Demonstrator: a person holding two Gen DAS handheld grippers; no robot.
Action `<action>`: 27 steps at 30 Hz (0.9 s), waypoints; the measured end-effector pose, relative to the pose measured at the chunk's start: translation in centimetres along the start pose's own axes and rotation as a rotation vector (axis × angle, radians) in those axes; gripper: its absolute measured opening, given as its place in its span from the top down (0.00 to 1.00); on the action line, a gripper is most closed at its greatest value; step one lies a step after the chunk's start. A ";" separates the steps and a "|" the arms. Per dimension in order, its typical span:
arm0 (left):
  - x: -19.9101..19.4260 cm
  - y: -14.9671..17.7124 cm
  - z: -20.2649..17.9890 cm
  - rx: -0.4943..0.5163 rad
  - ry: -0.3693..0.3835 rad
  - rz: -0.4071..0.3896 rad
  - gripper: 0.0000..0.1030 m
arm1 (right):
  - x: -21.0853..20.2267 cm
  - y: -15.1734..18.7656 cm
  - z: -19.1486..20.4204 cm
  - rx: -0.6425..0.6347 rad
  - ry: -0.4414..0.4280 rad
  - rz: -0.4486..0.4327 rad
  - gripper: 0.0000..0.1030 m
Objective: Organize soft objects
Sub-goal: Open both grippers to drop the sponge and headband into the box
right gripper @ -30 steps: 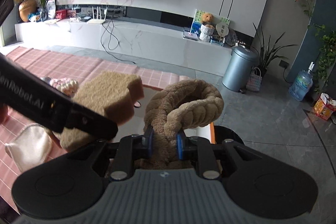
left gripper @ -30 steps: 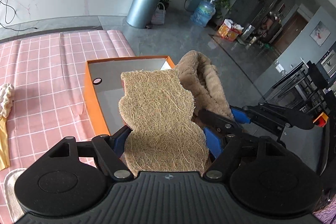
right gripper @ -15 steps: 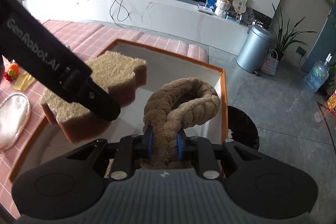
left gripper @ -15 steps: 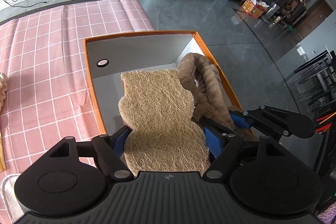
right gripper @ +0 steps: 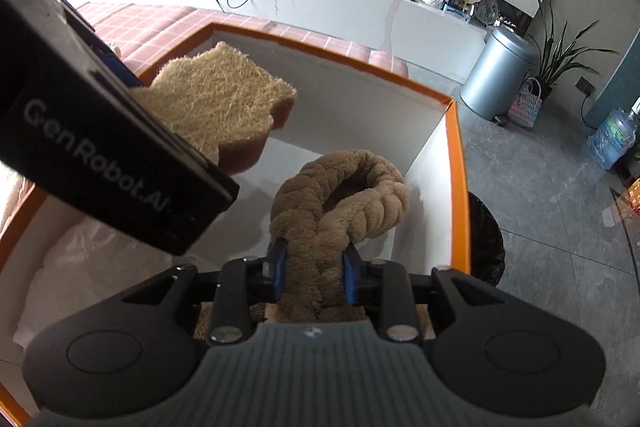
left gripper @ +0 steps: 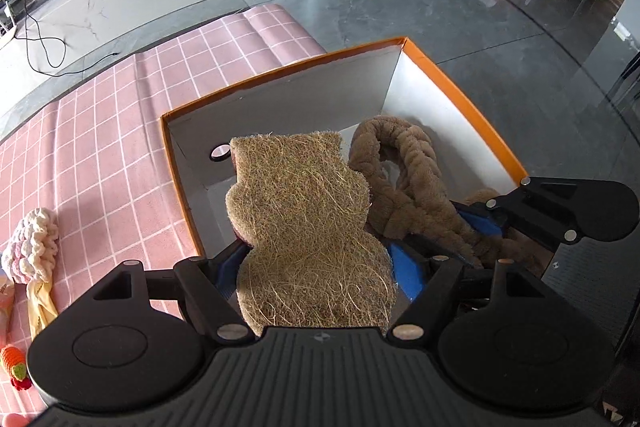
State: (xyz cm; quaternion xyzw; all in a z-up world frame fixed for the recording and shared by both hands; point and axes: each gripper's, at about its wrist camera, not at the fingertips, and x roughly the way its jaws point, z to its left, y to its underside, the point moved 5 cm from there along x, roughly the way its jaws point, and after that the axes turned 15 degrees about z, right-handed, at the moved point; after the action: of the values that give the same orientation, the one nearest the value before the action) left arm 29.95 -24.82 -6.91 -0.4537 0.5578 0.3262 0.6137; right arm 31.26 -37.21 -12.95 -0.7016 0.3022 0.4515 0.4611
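Orange box: one sponge, one plush rope.

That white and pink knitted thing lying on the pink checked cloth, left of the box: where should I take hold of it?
Grip the knitted piece across its narrower width at the bulky ribbed middle, coming straight down from above. It lies flat on the cloth with its sides free; avoid the yellow fabric trailing from its near end.
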 end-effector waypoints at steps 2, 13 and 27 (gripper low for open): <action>0.2 0.0 0.1 0.002 -0.025 0.006 0.15 | 0.2 0.0 -0.1 -0.002 0.002 0.003 0.71; -0.1 0.1 0.6 0.012 -0.024 -0.011 0.10 | -1.0 0.4 0.0 -0.001 0.037 -0.027 0.57; -2.1 1.2 1.4 -0.009 0.058 -0.080 0.07 | -3.0 1.1 0.7 -0.001 0.047 -0.038 0.51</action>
State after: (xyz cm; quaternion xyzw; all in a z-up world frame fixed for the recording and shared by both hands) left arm 29.08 -22.85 -5.17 -0.4875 0.5555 0.2907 0.6076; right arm 28.88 -36.93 -10.78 -0.7176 0.2993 0.4264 0.4622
